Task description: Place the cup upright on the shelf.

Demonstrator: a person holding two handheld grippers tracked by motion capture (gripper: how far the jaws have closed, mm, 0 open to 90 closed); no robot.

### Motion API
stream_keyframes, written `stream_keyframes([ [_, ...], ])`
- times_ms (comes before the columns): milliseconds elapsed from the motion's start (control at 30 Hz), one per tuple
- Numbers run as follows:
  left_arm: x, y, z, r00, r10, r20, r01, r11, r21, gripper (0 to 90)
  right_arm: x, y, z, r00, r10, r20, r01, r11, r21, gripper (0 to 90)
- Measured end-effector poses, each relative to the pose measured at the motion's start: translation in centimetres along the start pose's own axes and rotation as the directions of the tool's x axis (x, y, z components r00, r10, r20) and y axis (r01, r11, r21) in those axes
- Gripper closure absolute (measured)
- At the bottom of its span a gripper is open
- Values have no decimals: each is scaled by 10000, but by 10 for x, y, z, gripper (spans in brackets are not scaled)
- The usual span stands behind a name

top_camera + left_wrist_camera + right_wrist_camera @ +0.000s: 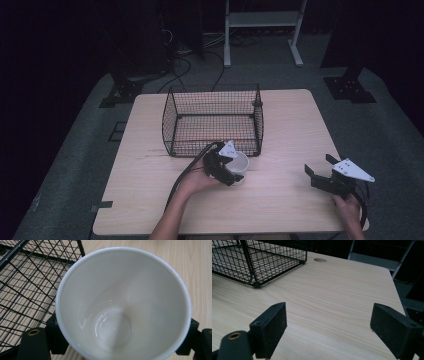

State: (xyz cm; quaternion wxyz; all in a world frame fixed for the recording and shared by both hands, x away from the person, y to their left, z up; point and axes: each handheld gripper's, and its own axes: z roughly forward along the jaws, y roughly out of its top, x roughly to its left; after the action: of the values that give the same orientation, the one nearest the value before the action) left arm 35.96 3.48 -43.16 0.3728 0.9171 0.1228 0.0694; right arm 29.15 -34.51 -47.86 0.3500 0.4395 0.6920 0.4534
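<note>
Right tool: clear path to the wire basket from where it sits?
Probably yes. The right tool is open with nothing in it, and only bare table lies between it and the wire basket.

Dark lab, camera stands (350,87), floor cables (185,65)

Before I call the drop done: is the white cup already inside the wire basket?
No. The white cup stands on the table just outside the wire basket, clamped by the left gripper.
</note>
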Motion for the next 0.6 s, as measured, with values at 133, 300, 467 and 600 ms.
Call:
stream_keyframes([
  [133,-1,0,0,10000,28,62,-28,10000,-15,209,0,0,0,10000,7,10,-7,10000,-2,130],
  [300,-1,1,-6,9999,-2,121,4,9999,-150,210,0,0,0,10000,12,19,-12,10000,1,131],
  [467,0,2,-15,9999,22,169,-17,9996,-277,210,0,0,0,10000,20,13,-20,10000,11,131],
  [600,1,3,-22,9998,57,177,-51,9995,-327,210,0,0,0,10000,30,15,-30,10000,14,131],
])
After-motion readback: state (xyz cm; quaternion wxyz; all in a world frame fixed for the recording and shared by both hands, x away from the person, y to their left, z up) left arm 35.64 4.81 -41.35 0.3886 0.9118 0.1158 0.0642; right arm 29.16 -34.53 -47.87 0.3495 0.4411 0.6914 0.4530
